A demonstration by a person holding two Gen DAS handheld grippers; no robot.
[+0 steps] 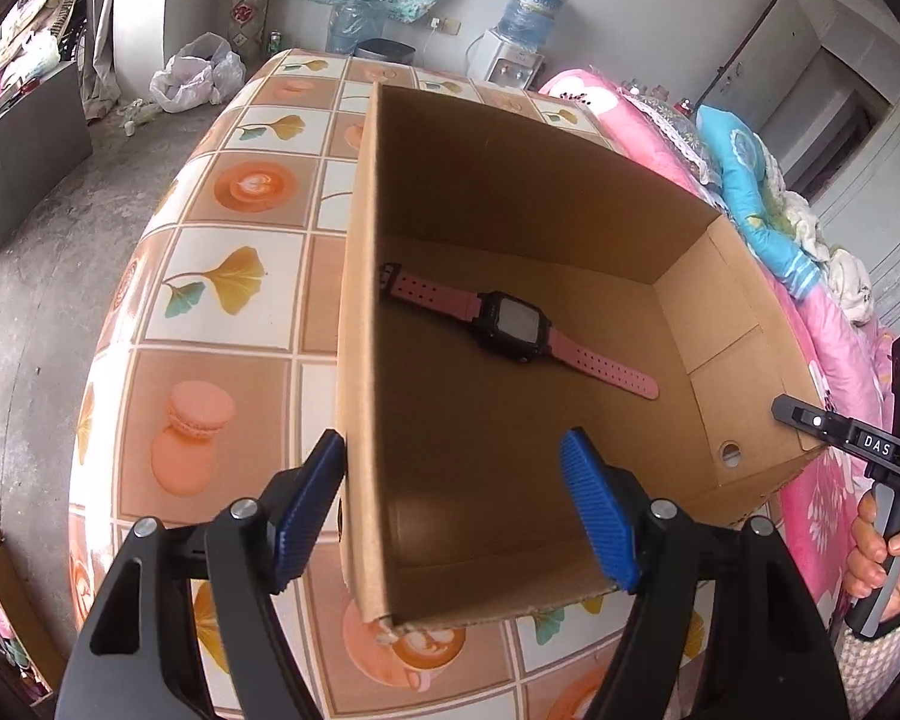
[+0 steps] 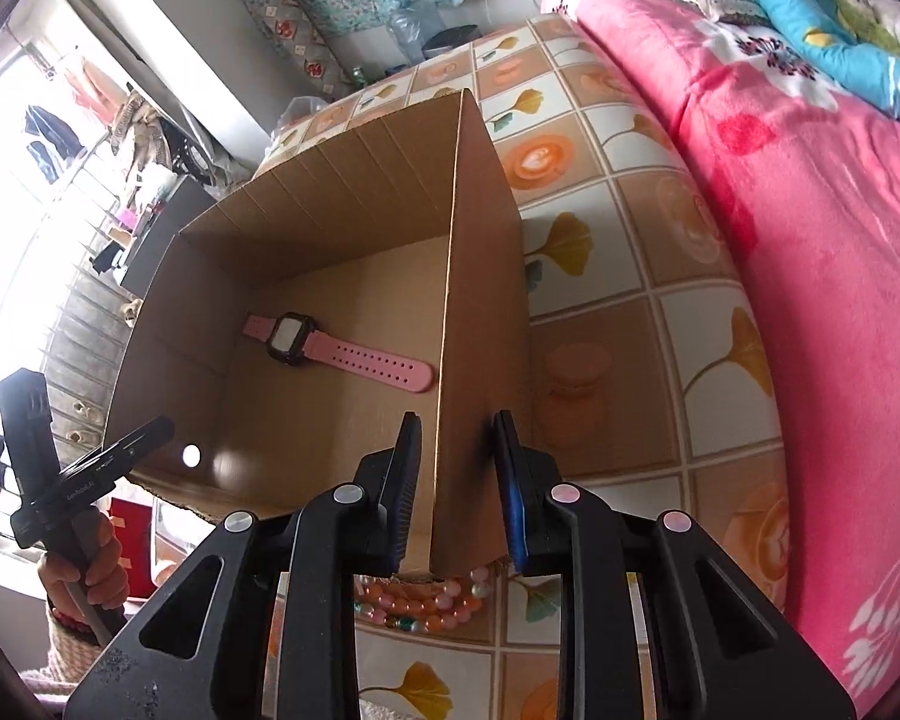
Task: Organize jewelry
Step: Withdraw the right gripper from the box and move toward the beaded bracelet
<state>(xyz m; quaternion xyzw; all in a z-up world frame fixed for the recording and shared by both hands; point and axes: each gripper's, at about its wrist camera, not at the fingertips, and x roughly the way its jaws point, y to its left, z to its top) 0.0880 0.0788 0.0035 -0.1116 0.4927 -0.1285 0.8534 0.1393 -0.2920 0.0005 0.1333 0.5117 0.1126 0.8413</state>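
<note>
Cardboard box (image 1: 510, 228) on the worktop (image 1: 234, 276) holds a pink watch (image 1: 513, 330). Left claw (image 1: 456, 510) gapes wide astride its wall; right claw (image 2: 457, 480) narrowly straddles another wall, seemingly without pinching.

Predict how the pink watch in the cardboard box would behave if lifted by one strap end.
The pink watch would probably droop: its perforated straps look like soft rubber. The black case likely hangs lowest, being the bulkiest part. Lying flat in the cardboard box, it seems unlikely to roll.

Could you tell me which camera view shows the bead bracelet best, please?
The right wrist view: the bead bracelet lies on the tablecloth just outside the cardboard box, partly hidden by the gripper. The left wrist view shows none of it.
</note>
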